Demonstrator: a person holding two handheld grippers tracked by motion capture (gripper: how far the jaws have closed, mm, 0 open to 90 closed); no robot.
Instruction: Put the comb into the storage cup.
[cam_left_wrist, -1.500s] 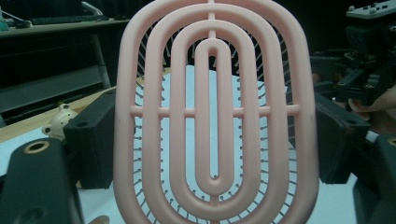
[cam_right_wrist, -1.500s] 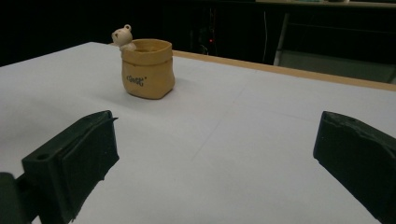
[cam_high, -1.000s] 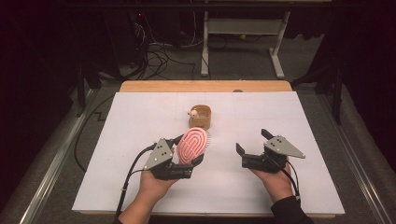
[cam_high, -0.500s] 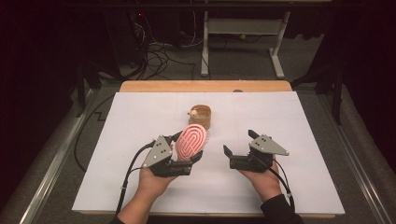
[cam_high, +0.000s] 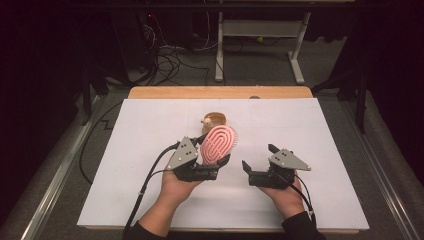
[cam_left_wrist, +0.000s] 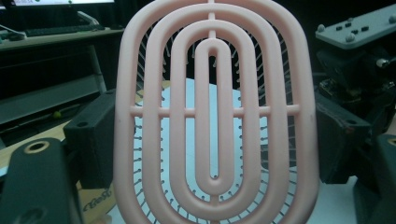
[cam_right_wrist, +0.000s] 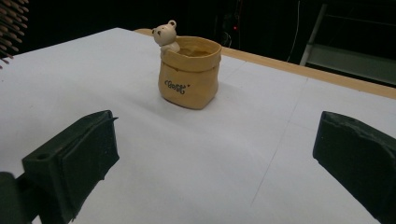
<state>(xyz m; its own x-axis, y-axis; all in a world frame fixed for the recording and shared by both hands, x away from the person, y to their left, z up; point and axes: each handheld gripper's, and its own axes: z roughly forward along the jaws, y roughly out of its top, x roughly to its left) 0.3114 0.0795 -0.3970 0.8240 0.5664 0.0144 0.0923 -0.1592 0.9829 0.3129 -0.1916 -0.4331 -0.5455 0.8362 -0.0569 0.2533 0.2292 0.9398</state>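
Behind the left tongs (cam_high: 212, 160) — clamped on a pink brush (cam_high: 218, 144) — a bear pot (cam_right_wrist: 189, 71); right tongs (cam_high: 257, 165) gape empty.

Overhead light keeps the white counter (cam_high: 150, 200) bright, surroundings dark, soft shadows; close pink brush (cam_left_wrist: 212, 116) slightly blurred.

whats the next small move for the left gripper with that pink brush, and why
Probably carry the pink hairbrush a little farther forward to above the bear cup: the left gripper holds it upright just short of the cup, whose mouth is open, while the right gripper waits open.
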